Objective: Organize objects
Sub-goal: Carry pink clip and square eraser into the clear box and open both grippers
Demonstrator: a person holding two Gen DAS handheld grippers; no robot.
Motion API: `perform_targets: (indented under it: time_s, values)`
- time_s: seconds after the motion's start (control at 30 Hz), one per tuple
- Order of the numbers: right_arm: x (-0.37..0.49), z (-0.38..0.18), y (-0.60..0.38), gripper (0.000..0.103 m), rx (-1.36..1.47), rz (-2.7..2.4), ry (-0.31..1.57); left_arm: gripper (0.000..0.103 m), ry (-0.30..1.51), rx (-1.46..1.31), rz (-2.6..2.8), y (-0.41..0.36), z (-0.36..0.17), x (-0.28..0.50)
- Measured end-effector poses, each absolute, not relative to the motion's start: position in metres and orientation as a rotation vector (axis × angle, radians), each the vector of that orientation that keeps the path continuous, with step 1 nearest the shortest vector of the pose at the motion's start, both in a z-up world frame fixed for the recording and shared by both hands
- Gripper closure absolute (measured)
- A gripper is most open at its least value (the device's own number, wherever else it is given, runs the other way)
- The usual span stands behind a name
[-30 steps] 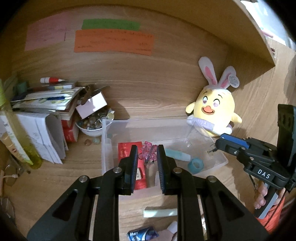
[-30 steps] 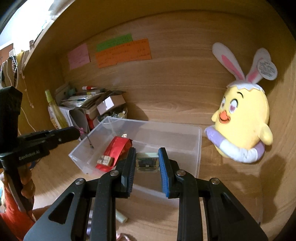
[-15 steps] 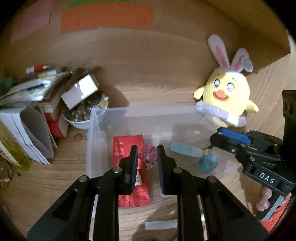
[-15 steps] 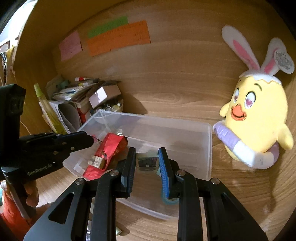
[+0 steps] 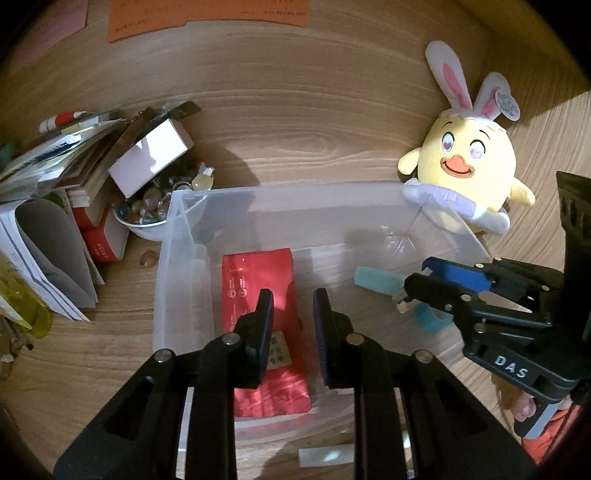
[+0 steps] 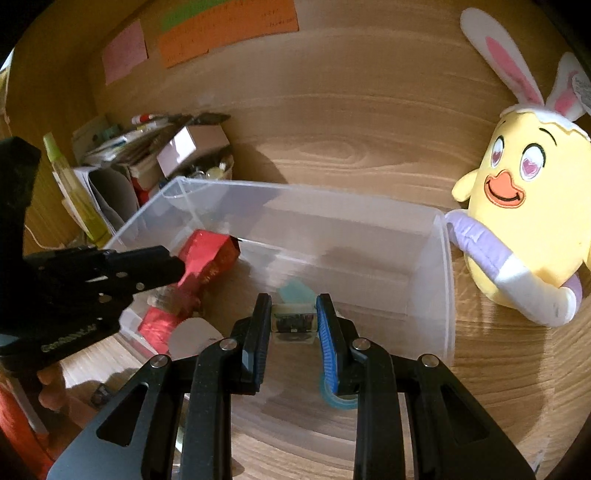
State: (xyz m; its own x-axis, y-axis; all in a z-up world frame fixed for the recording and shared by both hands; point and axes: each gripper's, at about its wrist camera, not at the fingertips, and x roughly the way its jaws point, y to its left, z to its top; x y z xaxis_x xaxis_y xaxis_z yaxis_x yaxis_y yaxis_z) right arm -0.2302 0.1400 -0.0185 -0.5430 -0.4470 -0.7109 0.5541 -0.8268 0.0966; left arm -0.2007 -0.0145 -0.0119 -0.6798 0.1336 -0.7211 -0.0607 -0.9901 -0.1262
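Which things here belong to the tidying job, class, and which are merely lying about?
In the job:
clear bin
red packet
teal block
blue tape roll
small clear item in the right gripper
left gripper, holding nothing

Lying about:
plush chick
paper stack
bowl of trinkets
sticky notes

We find the bin at the middle of the worktop, flanked on both sides.

In the bin (image 5: 168, 258) we see a packet (image 5: 258, 295) to the left and a tape roll (image 6: 338, 400) to the right. Behind the bin's left corner we see a bowl (image 5: 142, 225), with stacked papers (image 5: 40, 229) further left. A plush chick (image 5: 469, 173) leans at the bin's right rear corner. Sticky notes (image 6: 225, 35) sit on the wall behind.
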Motion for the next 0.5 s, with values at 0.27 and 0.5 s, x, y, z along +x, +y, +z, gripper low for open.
perform_targets:
  time_s: [0.27, 0.5]
  values:
    - [-0.231, -0.022, 0.137, 0.081, 1.02, -2.381, 0.24, 0.05, -0.172, -1.147, 2.813, -0.02, 0.003, -0.188]
    - [-0.23, -0.02, 0.136, 0.074, 1.004, -2.431, 0.294, 0.041, -0.178, -1.123, 2.825, -0.026, 0.012, -0.177]
